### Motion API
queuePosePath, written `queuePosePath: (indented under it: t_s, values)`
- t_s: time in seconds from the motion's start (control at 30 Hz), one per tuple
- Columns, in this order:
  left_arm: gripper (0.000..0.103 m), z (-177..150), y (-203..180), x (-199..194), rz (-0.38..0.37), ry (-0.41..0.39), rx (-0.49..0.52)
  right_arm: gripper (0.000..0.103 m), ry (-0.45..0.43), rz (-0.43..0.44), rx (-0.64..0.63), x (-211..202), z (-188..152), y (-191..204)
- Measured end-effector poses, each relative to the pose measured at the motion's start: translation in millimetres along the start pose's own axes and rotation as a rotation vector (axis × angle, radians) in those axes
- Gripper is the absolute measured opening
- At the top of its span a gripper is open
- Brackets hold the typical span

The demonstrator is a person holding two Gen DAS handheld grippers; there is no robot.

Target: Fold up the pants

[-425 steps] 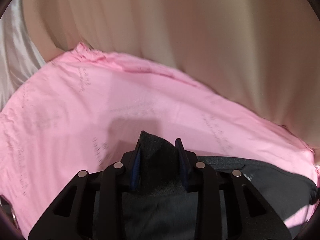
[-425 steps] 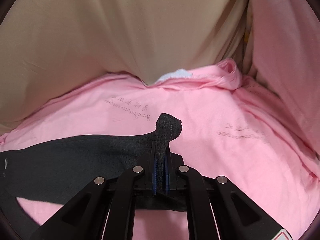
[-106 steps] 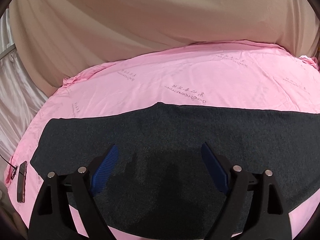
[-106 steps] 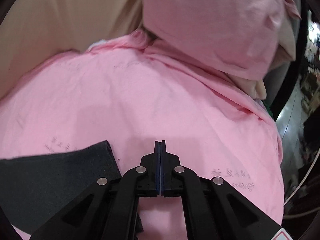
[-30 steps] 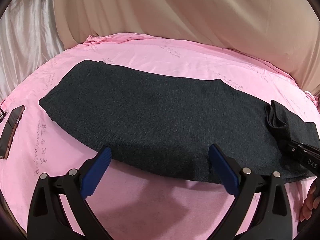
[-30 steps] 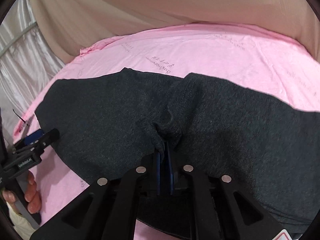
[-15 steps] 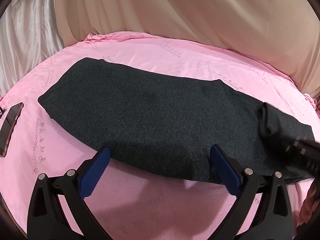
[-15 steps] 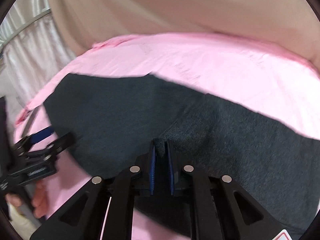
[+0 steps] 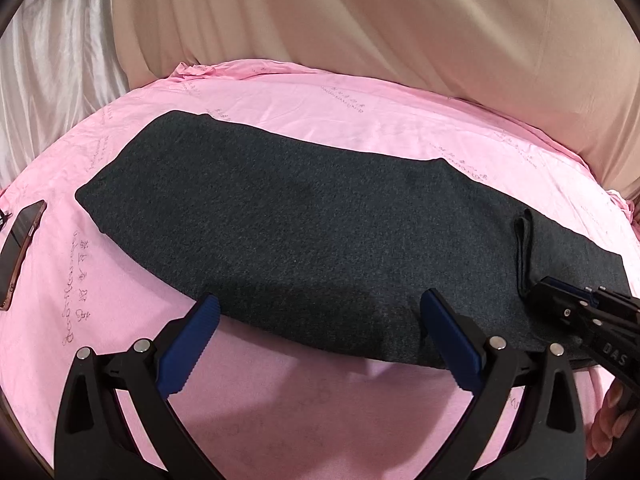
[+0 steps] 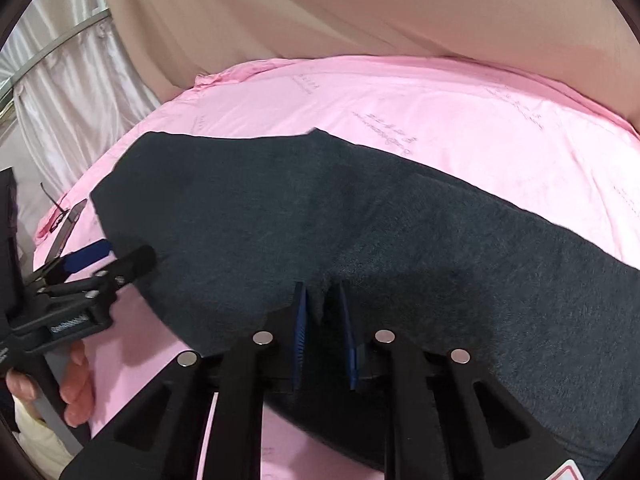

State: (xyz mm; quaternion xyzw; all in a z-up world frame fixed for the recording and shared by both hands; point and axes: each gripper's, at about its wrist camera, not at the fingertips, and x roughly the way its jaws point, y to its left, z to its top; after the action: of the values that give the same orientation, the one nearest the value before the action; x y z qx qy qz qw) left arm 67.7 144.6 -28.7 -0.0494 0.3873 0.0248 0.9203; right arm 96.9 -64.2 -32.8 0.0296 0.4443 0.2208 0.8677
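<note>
Since a second back, the raised bunch of dark cloth in the right gripper (image 10: 322, 306) has been brought down low, so only a small pinch of the pants (image 9: 304, 232) is seen between the blue pads (image 10: 300, 320), which are set narrow and clamped on that fold. From the left wrist view the same gripper (image 9: 538, 286) is seen at the far right end of the pants, right beside a little upright crease in the cloth. The left gripper (image 9: 316, 320) is held wide open, with nothing between its fingers (image 9: 188, 344); it's poised just above the near edge of the pants, though whether that edge is touched can't be told. The pants are laid out flat as one long dark strip across the pink sheet (image 9: 360, 116). A phone (image 9: 22, 248) is seen on the sheet off the strip's left end. A beige curtain (image 9: 360, 20) is hung behind the bed.
</note>
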Motion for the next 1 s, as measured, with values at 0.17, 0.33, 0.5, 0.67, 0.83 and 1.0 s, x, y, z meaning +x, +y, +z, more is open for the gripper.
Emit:
queuePosePath:
  t_s: [0.17,0.33,0.5,0.67,0.83,1.0]
  values:
    - [0.098,0.2,2.3,-0.1,-0.006,-0.001,-0.015,0.013,-0.048,0.002,0.084,-26.4,-4.8,-16.0]
    - [0.098,0.2,10.9,1.5,-0.028,0.003,-0.06,0.057,-0.285,-0.191,0.336,-142.6,-50.6,-101.6]
    - [0.098,-0.7,6.2,-0.3,-0.018,-0.005,-0.04,0.058,-0.261,-0.221,0.685,-180.7,-121.4,-197.0]
    - [0.098,-0.3,6.9,-0.7,-0.005,-0.009,-0.047,0.058,-0.253,-0.076,0.729,-160.6,-135.6,-204.7]
    - [0.098,-0.4,7.9,-1.5,0.002,-0.01,-0.053,0.019,-0.196,0.017,0.689,-137.6,-118.0,-190.8]
    - [0.098,-0.2,10.7,-6.2,0.049,-0.007,-0.07,0.008,-0.261,-0.044,0.624,-163.3,-106.4,-192.5]
